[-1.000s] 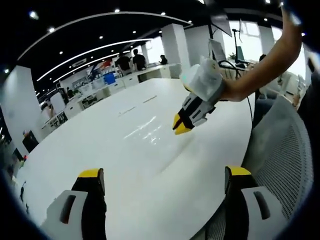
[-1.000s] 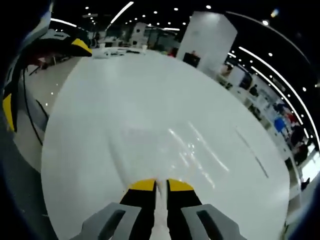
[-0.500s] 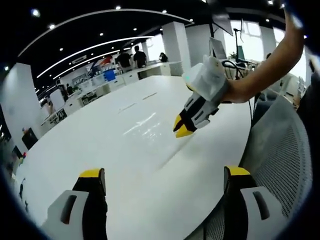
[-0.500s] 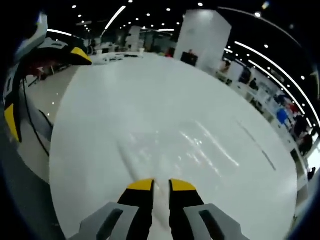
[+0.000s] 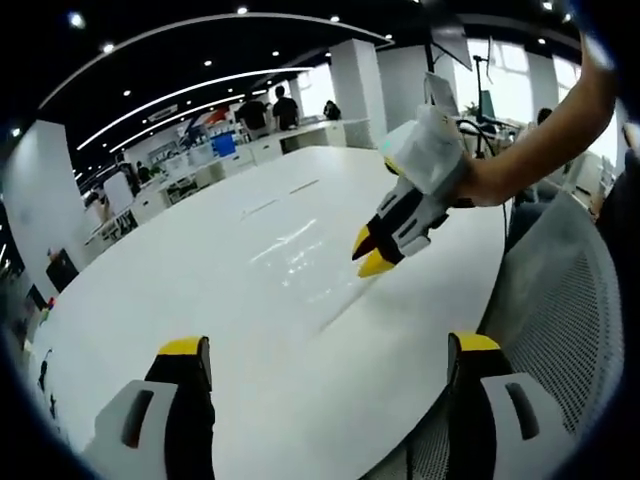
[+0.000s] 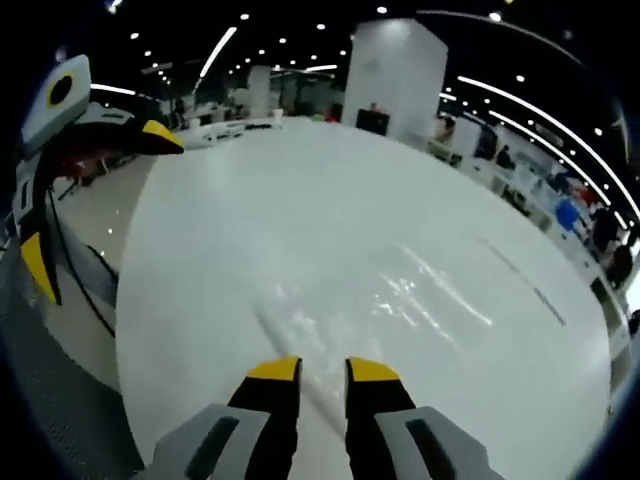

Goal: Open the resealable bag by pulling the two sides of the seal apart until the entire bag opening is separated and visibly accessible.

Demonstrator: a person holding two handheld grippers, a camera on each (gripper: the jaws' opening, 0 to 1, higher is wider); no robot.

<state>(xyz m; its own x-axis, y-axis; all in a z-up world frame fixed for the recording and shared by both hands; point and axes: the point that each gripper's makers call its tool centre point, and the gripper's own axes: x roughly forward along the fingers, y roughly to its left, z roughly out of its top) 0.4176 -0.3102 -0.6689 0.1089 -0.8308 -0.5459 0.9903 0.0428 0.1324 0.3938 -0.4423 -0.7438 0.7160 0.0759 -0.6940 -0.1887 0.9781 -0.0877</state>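
Bag (image 6: 400,300) lies clear and flat on the white desk (image 5: 200,290), seal seemingly unparted; my right fingers (image 6: 323,372) stand slightly apart gripping nothing; my left fingers (image 5: 330,350) gape wide, empty.

We could barely make out the clear bag (image 6: 300,345) on the tabletop (image 6: 330,230); its seal was indistinct.
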